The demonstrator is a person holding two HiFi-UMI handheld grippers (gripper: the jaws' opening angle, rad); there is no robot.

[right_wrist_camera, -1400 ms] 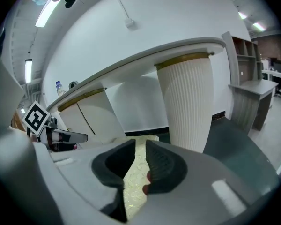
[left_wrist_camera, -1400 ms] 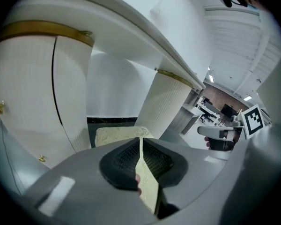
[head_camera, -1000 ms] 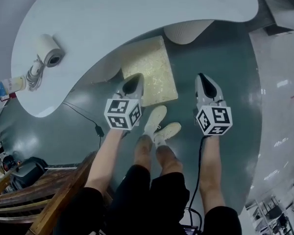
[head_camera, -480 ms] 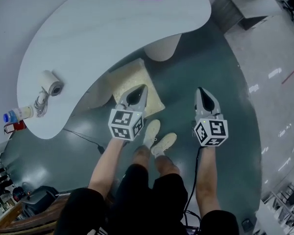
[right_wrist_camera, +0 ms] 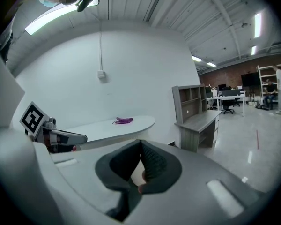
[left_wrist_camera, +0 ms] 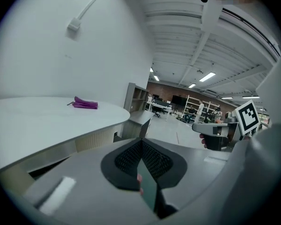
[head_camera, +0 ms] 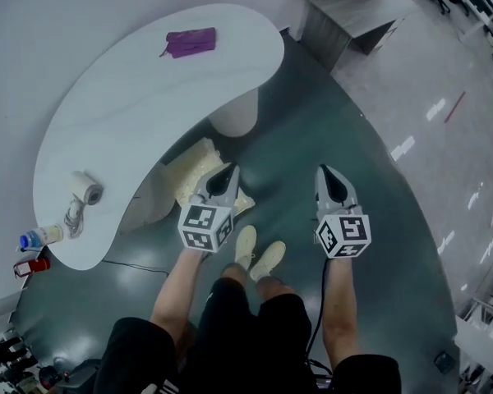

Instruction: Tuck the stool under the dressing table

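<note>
Nearly done: the stool sits in under the table and both grippers are empty.
Judging by the head view, the cream stool (head_camera: 199,164) is pushed beneath the curved edge of the dressing table (head_camera: 148,97), its near corner showing toward the person's shoes (head_camera: 259,253); at most a small nudge seems left. The left gripper (head_camera: 226,173) and right gripper (head_camera: 326,173) are held clear of it, jaws pressed together on nothing.
</note>
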